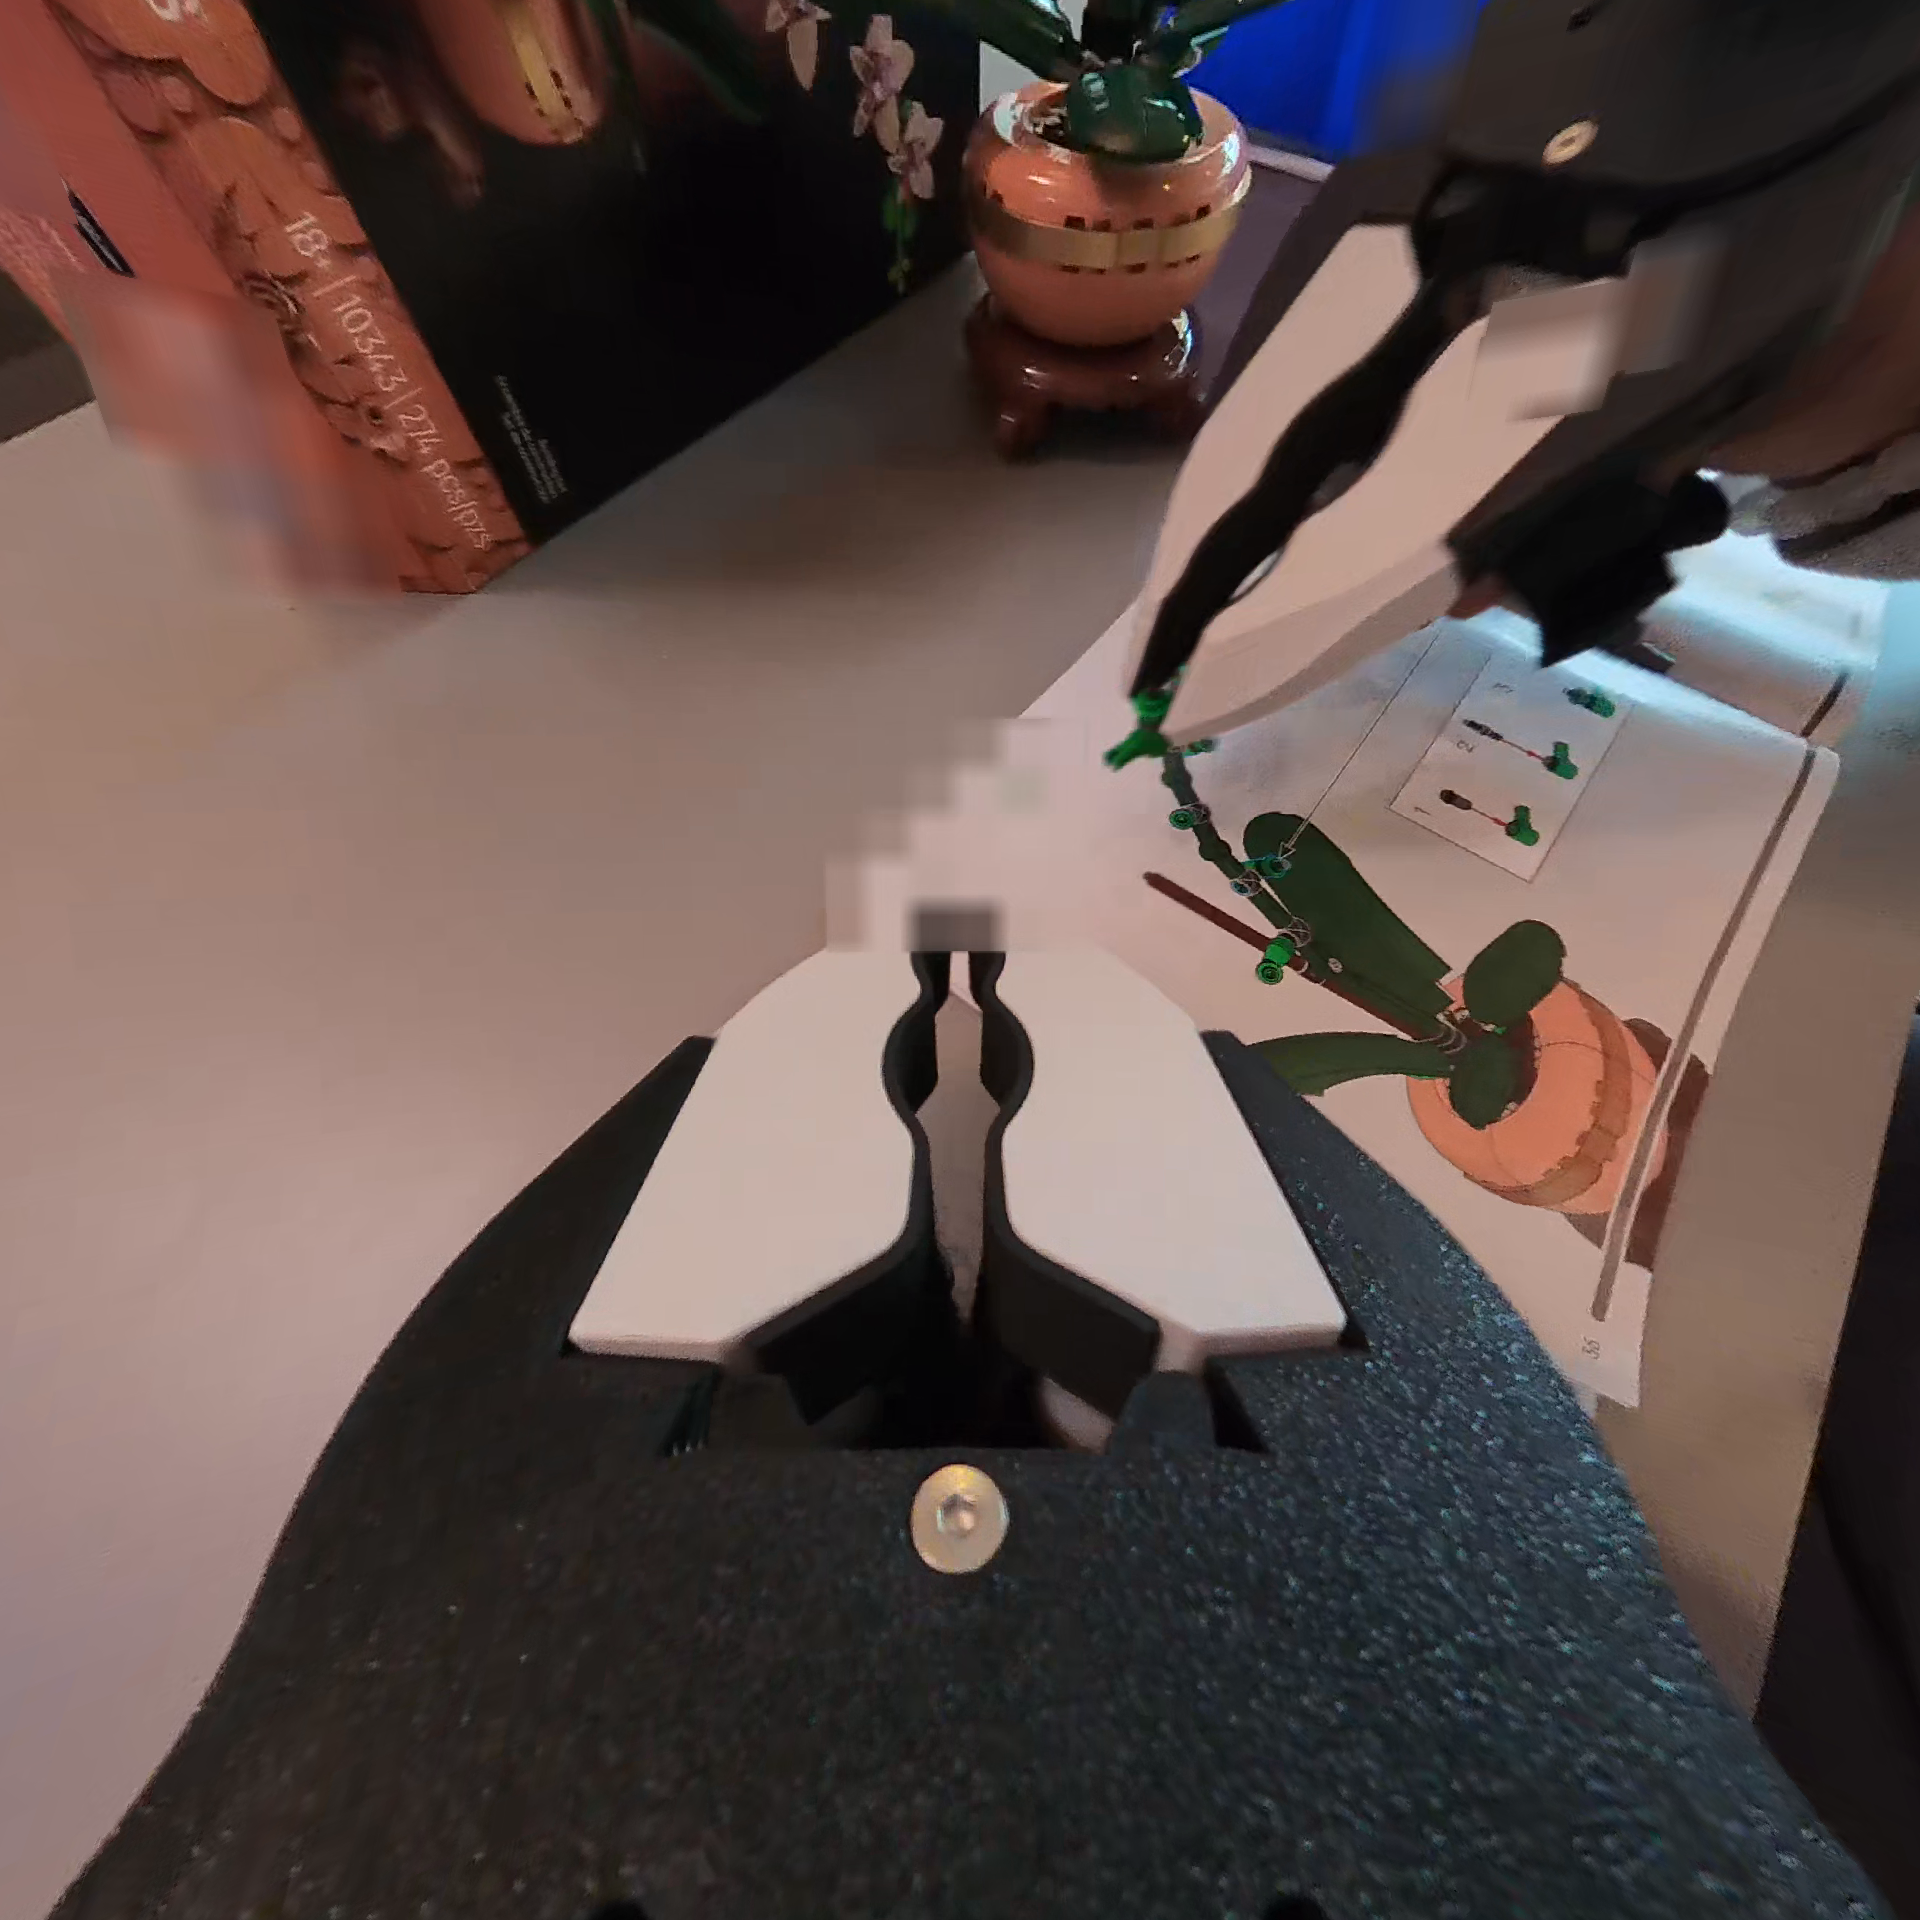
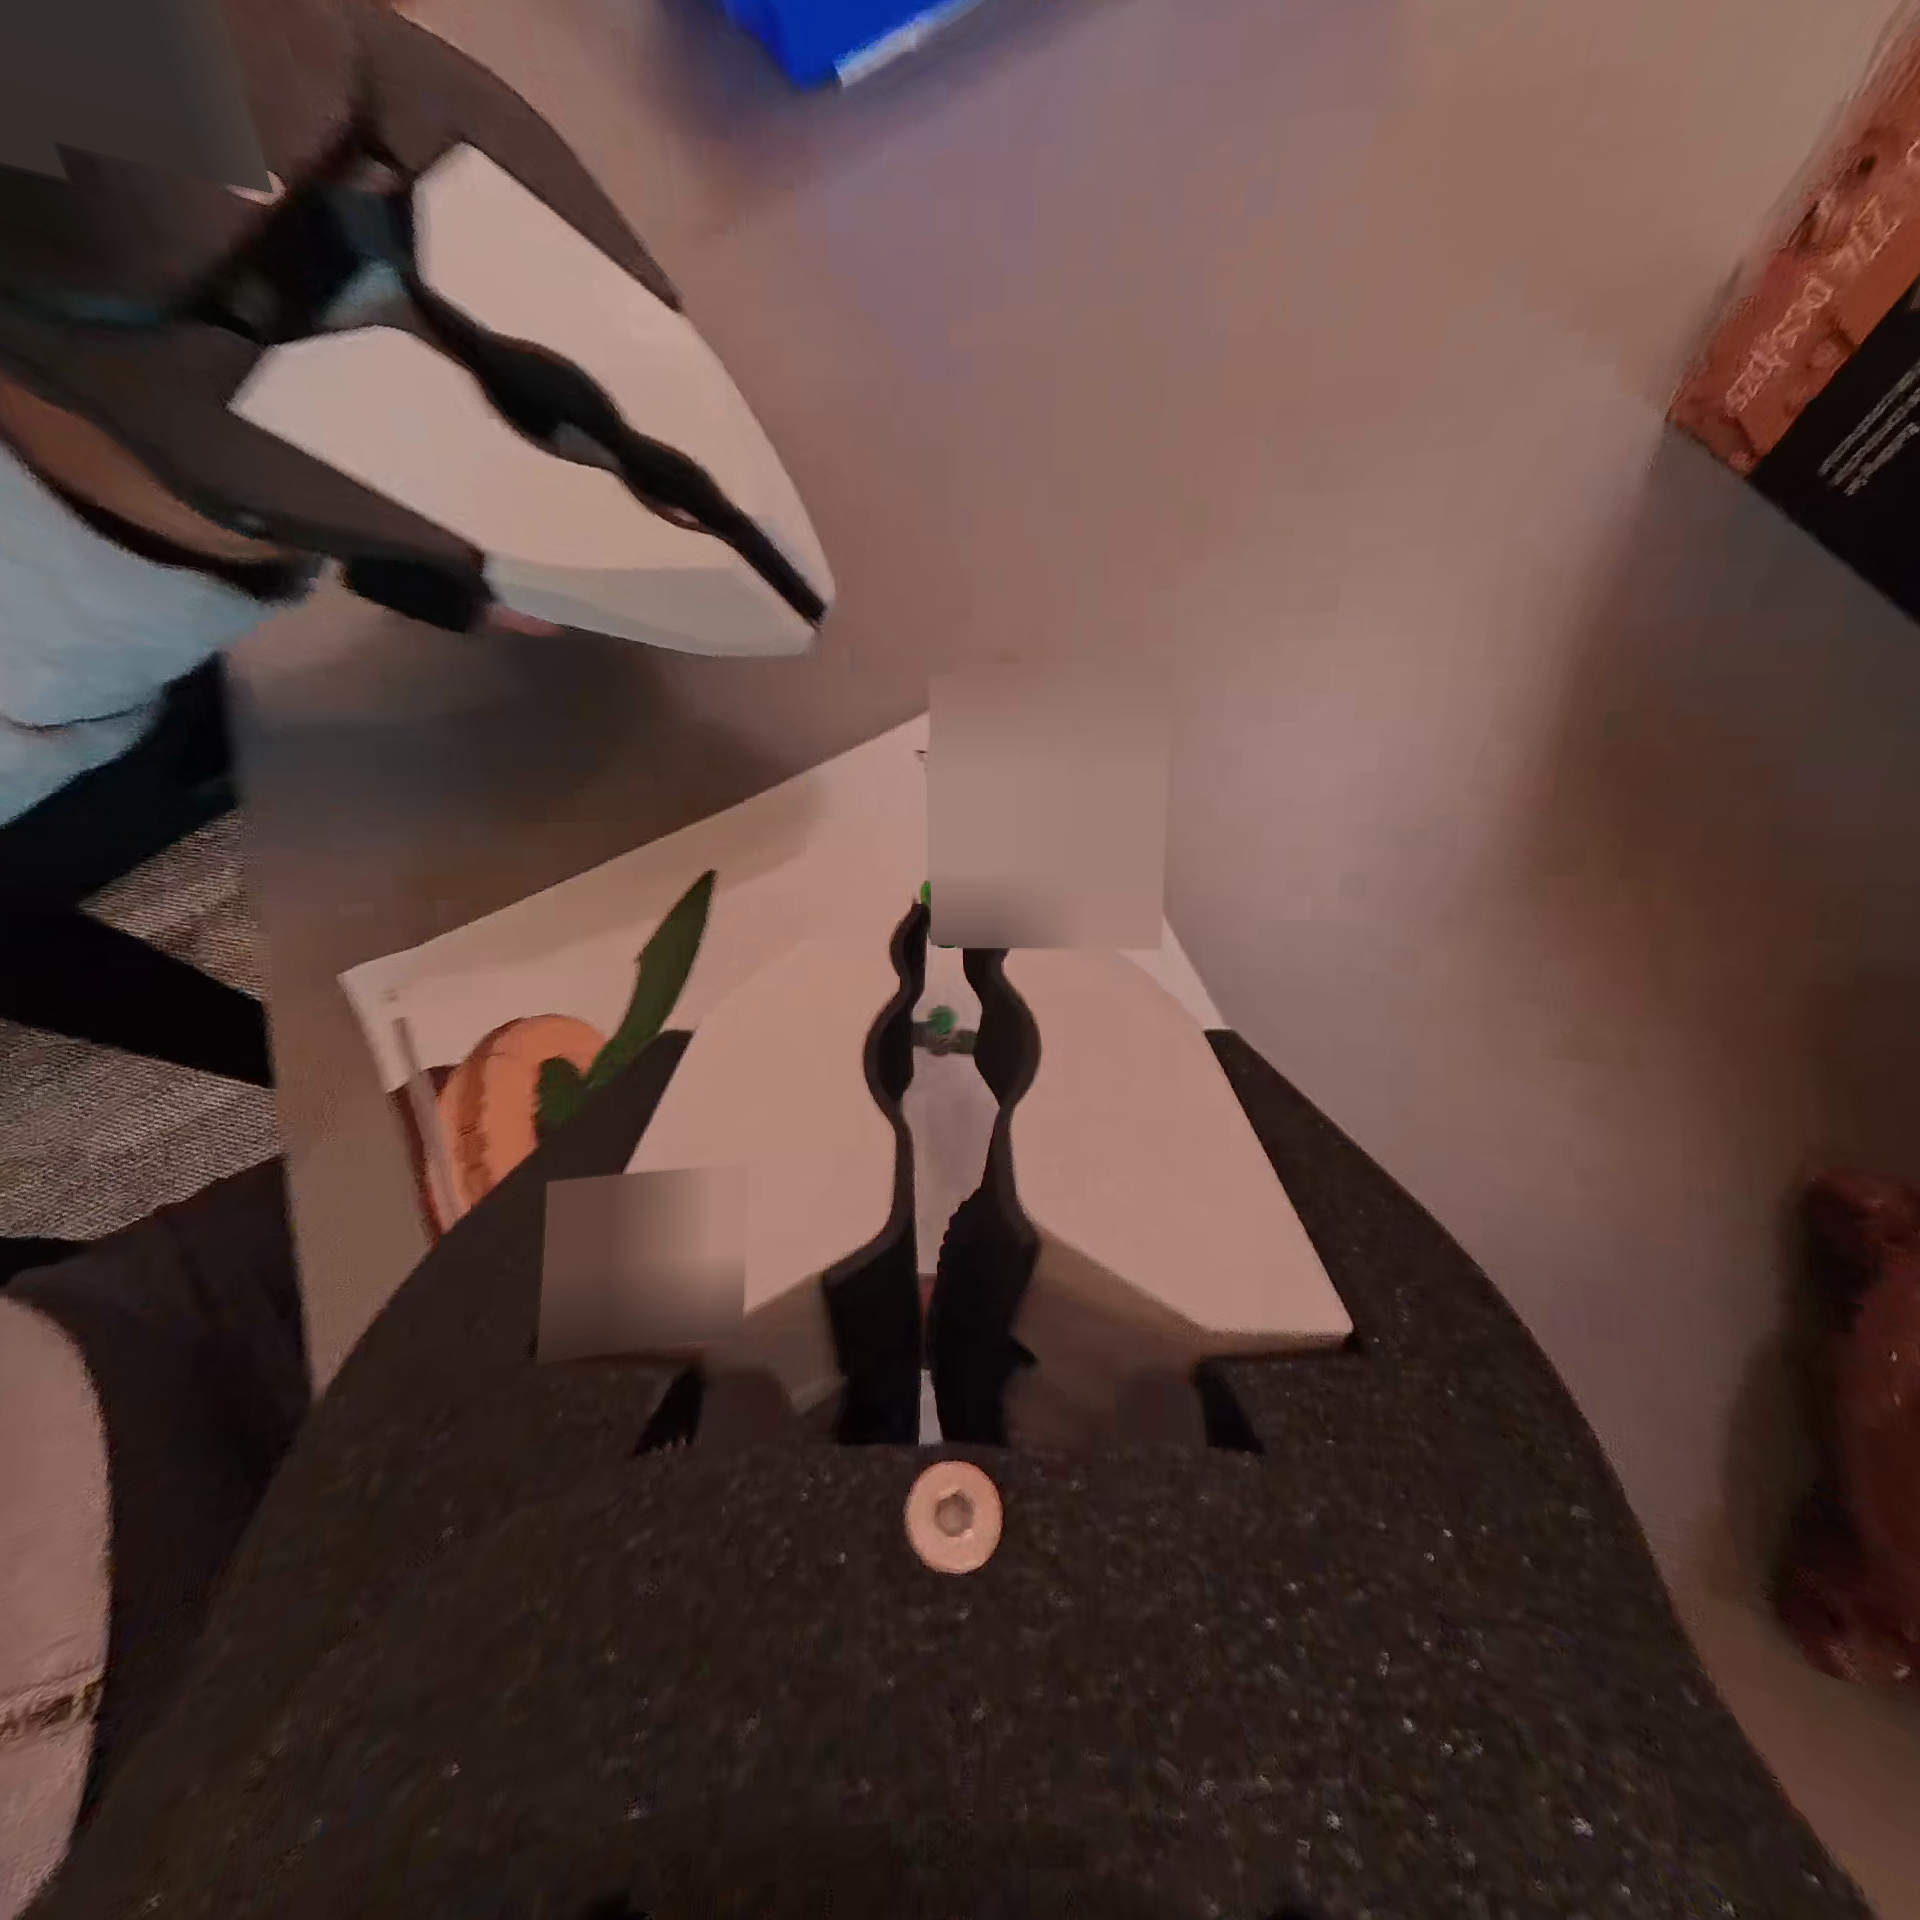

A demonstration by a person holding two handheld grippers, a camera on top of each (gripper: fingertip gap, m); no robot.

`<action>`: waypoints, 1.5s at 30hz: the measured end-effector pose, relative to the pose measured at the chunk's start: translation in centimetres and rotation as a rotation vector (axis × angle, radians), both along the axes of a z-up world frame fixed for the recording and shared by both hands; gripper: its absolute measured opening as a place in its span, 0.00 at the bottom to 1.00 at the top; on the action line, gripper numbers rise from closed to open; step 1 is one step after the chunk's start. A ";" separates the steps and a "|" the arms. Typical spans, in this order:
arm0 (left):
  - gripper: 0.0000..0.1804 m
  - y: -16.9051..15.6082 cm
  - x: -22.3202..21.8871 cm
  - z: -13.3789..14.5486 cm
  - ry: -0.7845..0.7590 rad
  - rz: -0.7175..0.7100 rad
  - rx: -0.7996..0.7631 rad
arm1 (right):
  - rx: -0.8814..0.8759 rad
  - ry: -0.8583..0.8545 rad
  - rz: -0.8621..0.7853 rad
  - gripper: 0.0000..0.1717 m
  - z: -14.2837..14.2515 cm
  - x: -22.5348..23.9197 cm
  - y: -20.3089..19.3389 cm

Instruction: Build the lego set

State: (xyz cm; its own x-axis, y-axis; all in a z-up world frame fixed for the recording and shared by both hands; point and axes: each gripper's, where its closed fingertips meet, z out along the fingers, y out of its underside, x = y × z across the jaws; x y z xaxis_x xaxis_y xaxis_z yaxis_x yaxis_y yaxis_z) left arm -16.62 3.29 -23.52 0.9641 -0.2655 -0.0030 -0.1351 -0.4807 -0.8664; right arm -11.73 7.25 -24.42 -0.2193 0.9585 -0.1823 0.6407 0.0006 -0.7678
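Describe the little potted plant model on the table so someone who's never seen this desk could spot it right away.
Start from the tall dark box standing on the grey table; just to its right stands the potted plant model. It is a rounded salmon-pink pot with a gold band, dark green leaves and a dark brown stand, a solid object, unlike the flat pot drawing in the open booklet.

Beige table (image 1: 436,935): box (image 1: 416,312), potted brick plant (image 1: 1107,239), open booklet (image 1: 1558,935).

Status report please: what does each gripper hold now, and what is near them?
Left gripper shut, nothing seen held. Right gripper shut on small green piece, above open instruction booklet. Potted brick orchid and box behind.
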 end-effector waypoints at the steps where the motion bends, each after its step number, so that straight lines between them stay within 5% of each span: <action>1: 0.01 0.0 -0.1 0.0 0.005 0.001 0.002 | 0.011 -0.018 -0.020 0.04 -0.4 -0.4 0.5; 14: 0.02 0.3 1.2 0.3 -0.011 -0.057 0.044 | 0.079 -0.140 -0.205 0.04 -2.9 -2.1 5.9; 19: 0.07 0.3 1.3 0.0 0.009 -0.059 0.037 | 0.109 -0.157 -0.174 0.15 -3.0 -1.3 5.6; 25: 0.11 0.4 2.3 0.2 0.005 -0.105 0.056 | 0.121 0.032 -0.089 0.17 3.5 0.8 3.5; 30: 0.17 -0.1 5.8 2.0 -0.075 -0.254 0.116 | 0.266 0.142 -0.002 0.19 8.1 7.7 3.1; 37: 0.05 -0.5 10.9 0.7 -0.076 -0.430 0.072 | 0.310 -0.231 -0.101 0.14 0.6 19.4 8.6; 45: 0.05 -0.8 12.1 -0.6 -0.025 -0.481 0.034 | 0.178 -0.318 -0.191 0.09 -3.2 19.9 9.9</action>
State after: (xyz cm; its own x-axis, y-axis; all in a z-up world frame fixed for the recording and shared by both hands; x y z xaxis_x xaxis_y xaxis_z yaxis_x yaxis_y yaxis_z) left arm -4.49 2.54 -24.10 0.7321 -0.6812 0.0020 -0.3142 -0.3402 -0.8863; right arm 8.21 17.15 -27.66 0.0058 0.9992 -0.0400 0.8477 -0.0262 -0.5298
